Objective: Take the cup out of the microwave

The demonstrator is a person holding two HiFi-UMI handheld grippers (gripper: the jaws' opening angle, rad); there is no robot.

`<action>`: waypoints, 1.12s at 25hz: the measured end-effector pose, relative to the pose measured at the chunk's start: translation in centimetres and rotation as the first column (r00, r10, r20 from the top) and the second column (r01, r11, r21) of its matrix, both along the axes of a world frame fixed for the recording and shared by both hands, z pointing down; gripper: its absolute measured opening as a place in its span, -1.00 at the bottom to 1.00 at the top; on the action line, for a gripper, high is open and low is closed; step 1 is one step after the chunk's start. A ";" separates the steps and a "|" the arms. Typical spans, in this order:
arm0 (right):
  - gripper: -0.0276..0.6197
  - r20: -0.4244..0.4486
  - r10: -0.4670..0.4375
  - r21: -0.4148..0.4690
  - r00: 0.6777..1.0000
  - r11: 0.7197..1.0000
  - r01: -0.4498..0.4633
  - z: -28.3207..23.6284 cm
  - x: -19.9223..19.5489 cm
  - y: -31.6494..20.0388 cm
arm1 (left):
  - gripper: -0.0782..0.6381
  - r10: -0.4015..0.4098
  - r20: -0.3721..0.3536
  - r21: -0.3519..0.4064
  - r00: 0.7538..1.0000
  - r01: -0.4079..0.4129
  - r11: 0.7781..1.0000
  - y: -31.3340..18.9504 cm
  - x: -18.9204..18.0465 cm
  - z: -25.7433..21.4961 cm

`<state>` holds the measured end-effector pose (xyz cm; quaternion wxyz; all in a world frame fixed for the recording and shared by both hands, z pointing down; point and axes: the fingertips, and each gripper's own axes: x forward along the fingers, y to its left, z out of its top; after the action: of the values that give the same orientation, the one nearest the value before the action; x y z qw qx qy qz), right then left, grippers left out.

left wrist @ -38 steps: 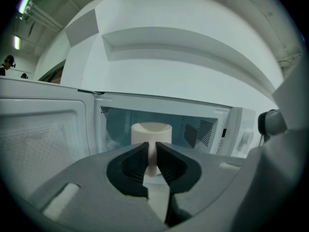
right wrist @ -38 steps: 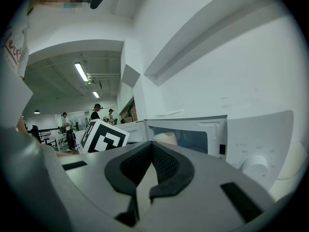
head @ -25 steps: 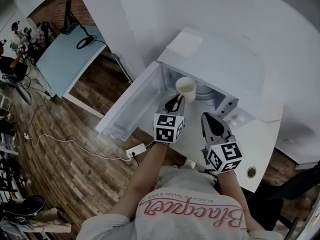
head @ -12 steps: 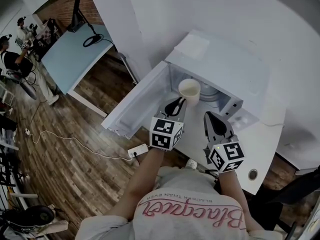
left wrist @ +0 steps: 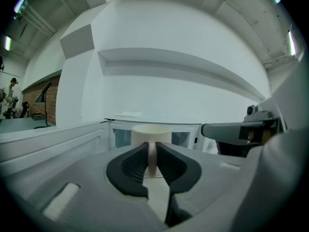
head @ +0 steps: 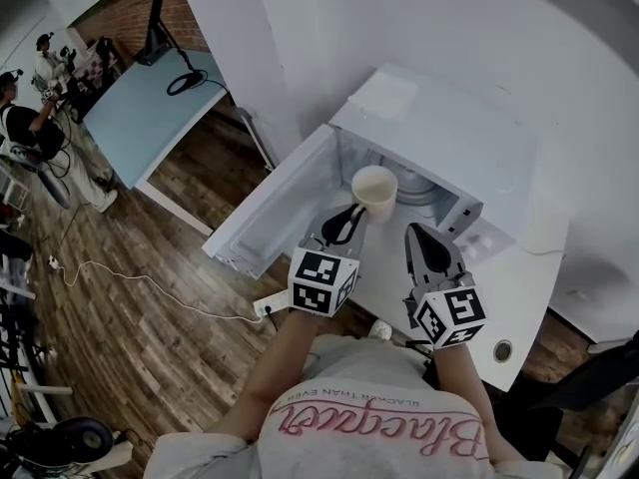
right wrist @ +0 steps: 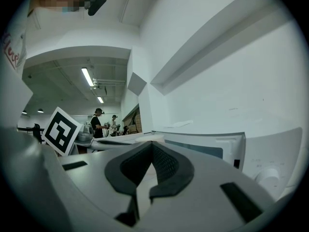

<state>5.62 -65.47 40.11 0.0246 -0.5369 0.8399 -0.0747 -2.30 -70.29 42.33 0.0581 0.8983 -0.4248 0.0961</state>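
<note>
Cup (head: 374,190): pale, upright, held clear of the surface by its handle, the left gripper (head: 351,216) narrowed onto that handle. A second ago it stood over the turntable; it now hangs at the oven's mouth, so removal is judged nearly complete. Contents: cannot tell.
Right gripper (head: 419,232): just beside, jaws together, nothing between them.
Microwave (head: 449,128): on a white table (head: 504,302), door (head: 275,208) swung wide to the left. Inside: glass turntable (head: 414,194), nothing else visible.
</note>
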 end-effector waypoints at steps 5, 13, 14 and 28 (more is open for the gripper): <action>-0.89 -0.005 -0.001 0.006 1.000 1.000 0.001 -0.2 -0.1 0.1 | -0.64 -0.006 -0.022 0.002 1.000 0.006 1.000 0.5 -0.5 -0.4; -0.89 -0.008 0.013 0.031 1.000 0.999 -0.013 -0.8 0.0 0.3 | -0.64 -0.010 -0.041 0.060 0.999 0.013 0.998 1.9 -1.3 -2.3; -0.89 -0.011 0.015 0.038 1.000 0.999 -0.015 -0.9 0.0 0.3 | -0.64 -0.009 -0.038 0.074 0.999 0.012 0.997 2.1 -1.3 -2.5; -0.89 -0.059 0.029 0.122 0.998 0.992 -0.022 -2.4 -0.4 0.9 | -0.64 0.084 -0.050 0.170 0.995 -0.074 0.983 4.2 -0.8 -4.5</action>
<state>5.26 -64.61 37.70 0.0325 -0.5471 0.8364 -0.0066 -3.13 -66.14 37.86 -0.0094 0.9186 -0.3935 0.0365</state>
